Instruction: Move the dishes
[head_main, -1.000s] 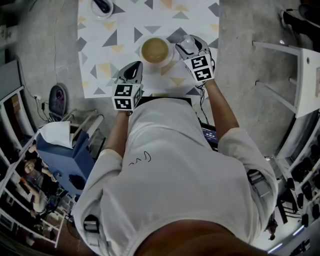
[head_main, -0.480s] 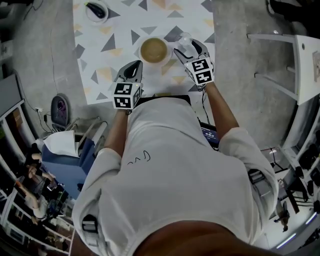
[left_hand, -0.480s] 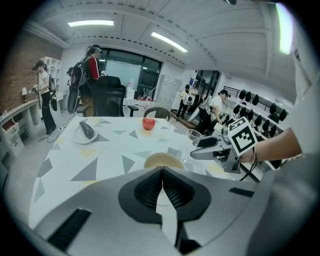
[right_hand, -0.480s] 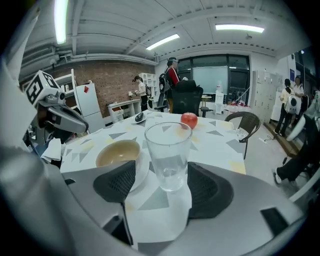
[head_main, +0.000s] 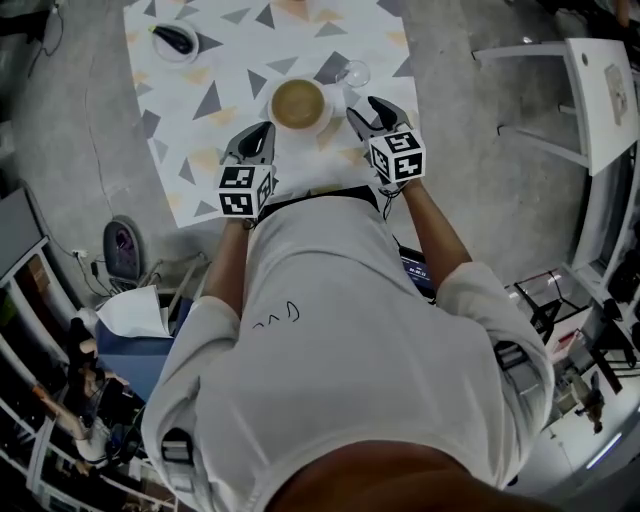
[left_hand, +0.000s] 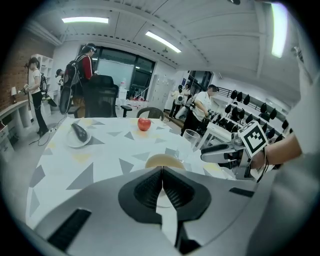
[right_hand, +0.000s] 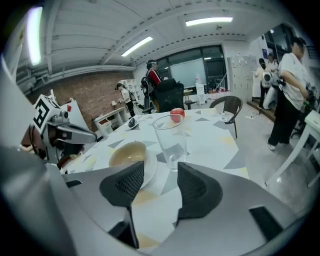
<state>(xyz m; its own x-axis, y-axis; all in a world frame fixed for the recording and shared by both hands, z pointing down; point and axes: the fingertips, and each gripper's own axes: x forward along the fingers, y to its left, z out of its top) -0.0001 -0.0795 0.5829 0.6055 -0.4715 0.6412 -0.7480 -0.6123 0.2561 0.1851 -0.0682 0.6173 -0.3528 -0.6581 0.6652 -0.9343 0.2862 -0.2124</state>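
A tan bowl (head_main: 298, 103) (right_hand: 128, 153) on a white plate (right_hand: 148, 171) sits near the front edge of the triangle-patterned table (head_main: 230, 70). A clear empty glass (head_main: 352, 72) (right_hand: 170, 140) stands upright just right of it. My right gripper (head_main: 365, 112) (right_hand: 160, 182) hangs short of the glass, open, with nothing between its pads; its jaws have just been closing. My left gripper (head_main: 255, 140) (left_hand: 161, 172) is shut and empty, left of the bowl (left_hand: 164, 161) and close to the table's front edge.
A small dish with a dark object (head_main: 175, 40) (left_hand: 77, 136) lies at the table's far left. A red apple (right_hand: 176, 115) (left_hand: 144, 124) sits at the far end. A white table (head_main: 600, 90) stands to the right, and several people stand around the room.
My right gripper has drawn back from the glass toward the table's front edge, and the glass now stands free. The left gripper has hardly moved.
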